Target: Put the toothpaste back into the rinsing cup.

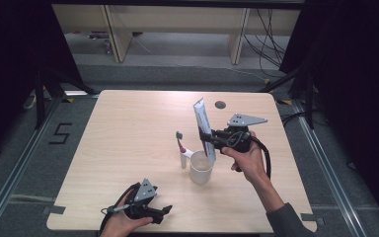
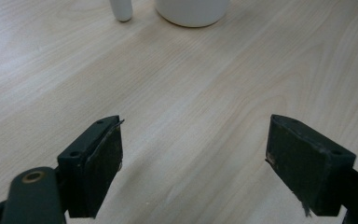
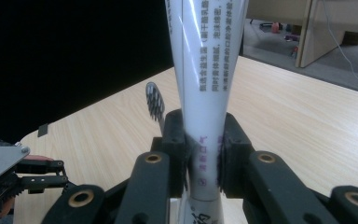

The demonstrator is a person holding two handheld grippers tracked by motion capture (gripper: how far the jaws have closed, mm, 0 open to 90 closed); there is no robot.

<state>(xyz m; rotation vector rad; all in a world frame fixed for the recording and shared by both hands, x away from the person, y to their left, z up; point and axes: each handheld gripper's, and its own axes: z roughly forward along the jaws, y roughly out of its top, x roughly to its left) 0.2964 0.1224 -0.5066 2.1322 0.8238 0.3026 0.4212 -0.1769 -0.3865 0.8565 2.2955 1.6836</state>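
So the right gripper (image 1: 211, 139) has its jaws clamped tight on a white toothpaste tube (image 1: 203, 127), gripping it near the lower end. The tube stands almost upright, long axis tilted a bit toward the far edge of the desk (image 1: 128, 113), with its bottom end hanging right over the rim of the white cup (image 1: 201, 167), on the cup's far-right side. Looks like the next move is just straight down into the cup. A toothbrush (image 1: 181, 148) stands just beside the cup on its left. The left gripper (image 1: 164, 212) sits low near the desk's near edge, jaws wide open with nothing in them, well apart from the cup, so the right hand is clearly the nearer one.
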